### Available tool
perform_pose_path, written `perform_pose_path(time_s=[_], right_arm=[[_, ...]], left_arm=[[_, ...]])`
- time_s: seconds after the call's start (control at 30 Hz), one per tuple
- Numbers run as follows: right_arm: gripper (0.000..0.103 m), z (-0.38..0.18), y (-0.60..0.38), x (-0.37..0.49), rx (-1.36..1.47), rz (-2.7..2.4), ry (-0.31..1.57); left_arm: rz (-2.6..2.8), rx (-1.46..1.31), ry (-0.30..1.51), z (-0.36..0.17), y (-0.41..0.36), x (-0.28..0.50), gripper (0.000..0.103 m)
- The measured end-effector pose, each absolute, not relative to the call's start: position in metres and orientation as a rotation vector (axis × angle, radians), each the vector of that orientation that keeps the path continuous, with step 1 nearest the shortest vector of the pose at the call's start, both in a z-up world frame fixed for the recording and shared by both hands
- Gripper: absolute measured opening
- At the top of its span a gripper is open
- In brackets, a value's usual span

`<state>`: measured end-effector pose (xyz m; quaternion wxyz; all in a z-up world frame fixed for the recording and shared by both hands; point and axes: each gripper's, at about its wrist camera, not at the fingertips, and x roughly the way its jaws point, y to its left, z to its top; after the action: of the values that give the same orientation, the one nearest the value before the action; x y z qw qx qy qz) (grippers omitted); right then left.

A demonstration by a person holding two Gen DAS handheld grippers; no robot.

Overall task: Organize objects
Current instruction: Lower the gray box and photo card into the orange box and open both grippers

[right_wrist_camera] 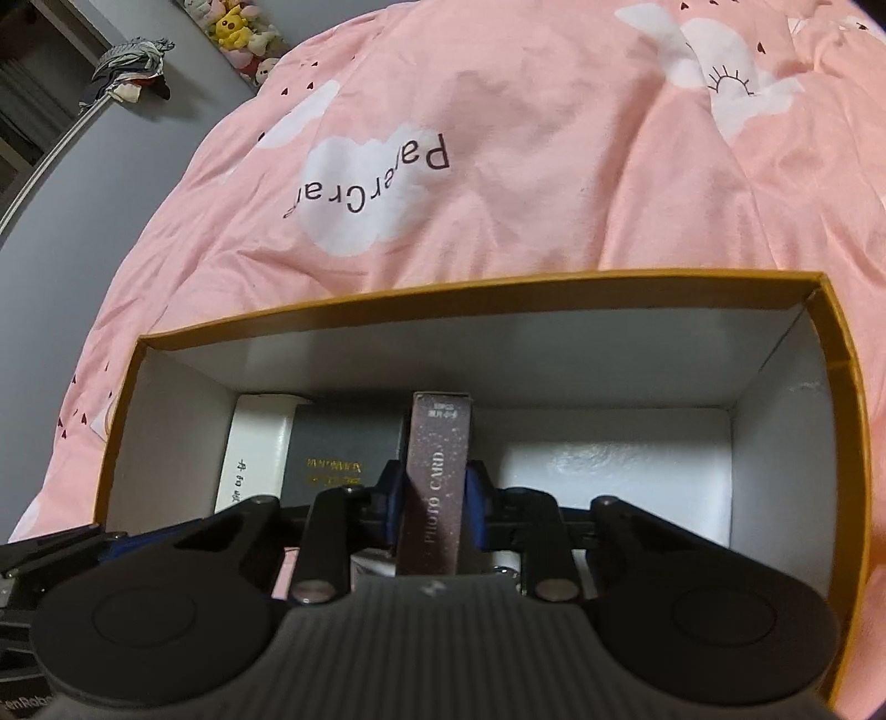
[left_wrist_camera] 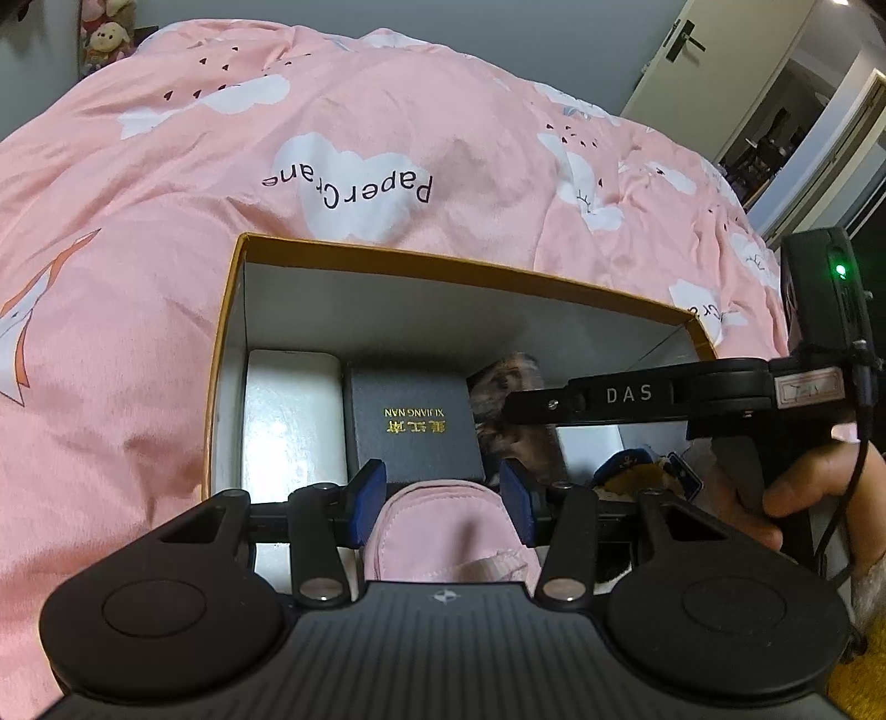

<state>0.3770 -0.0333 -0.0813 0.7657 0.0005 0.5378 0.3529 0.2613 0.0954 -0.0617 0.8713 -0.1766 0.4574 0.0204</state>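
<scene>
The photo card box (right_wrist_camera: pixel 436 476) stands on its narrow edge, clamped in the right tool (right_wrist_camera: pixel 432 498) over the orange-rimmed box (right_wrist_camera: pixel 476 291) on the bed, likely so it slots in beside the dark gift box (left_wrist_camera: pixel 412 423) and white box (left_wrist_camera: pixel 290 415). The left tool (left_wrist_camera: pixel 440 498) tilts steeply down too, its pads on either side of a pink pouch (left_wrist_camera: pixel 448 531), seemingly gripping it.

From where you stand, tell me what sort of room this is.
Most likely a bedroom. A pink quilt with cloud prints fills most of both views, plush toys sit against the far wall, and a door with a lever handle stands at one side.
</scene>
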Motion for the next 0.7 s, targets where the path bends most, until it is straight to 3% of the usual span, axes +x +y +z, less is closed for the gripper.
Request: perform_pose_path(time_s=[0.13, 0.37, 0.5, 0.7], right_arm=[[0.033, -0.081, -0.034, 0.374, -0.091, 0.702, 1.143], [0.036, -0.096, -0.045, 0.378, -0.037, 0.669, 1.21], [0.028, -0.098, -0.046, 0.375, 0.003, 0.704, 1.202], [0.028, -0.095, -0.043, 0.37, -0.048, 0.752, 1.145]], left_arm=[[0.044, -0.372, 0.956, -0.063, 0.095, 0.26, 0.055], [0.049, -0.353, 0.961, -0.062, 0.094, 0.259, 0.055], [0.049, -0.338, 0.961, -0.061, 0.092, 0.257, 0.055], [0.069, -0.269, 0.93, -0.059, 0.083, 0.253, 0.055]])
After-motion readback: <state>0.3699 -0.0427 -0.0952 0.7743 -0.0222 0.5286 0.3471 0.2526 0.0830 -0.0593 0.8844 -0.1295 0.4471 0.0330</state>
